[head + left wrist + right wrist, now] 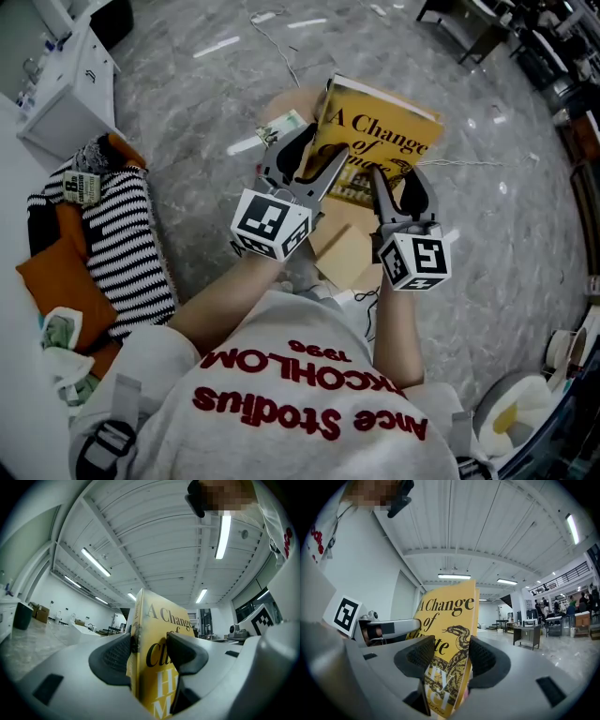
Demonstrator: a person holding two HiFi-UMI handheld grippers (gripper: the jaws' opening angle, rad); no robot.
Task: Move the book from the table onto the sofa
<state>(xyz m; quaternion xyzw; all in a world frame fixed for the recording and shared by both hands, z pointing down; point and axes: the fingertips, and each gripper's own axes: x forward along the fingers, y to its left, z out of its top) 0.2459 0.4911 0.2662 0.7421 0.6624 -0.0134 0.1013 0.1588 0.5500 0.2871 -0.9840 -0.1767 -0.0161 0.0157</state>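
Both claws are clamped on the glossy yellow book [380, 141]. The left claw [317, 155] pinches one edge between ribbed black pads, and the right claw [398, 187] grips the snake-printed cover. The flat rectangular book is held in the air over the round tan table [281, 103] and marbled grey floor [187, 112].

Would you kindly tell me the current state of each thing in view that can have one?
book, closed, front cover facing up, held along its lower edge by both grippers.
left gripper, jaws shut on the book.
right gripper, jaws shut on the book.
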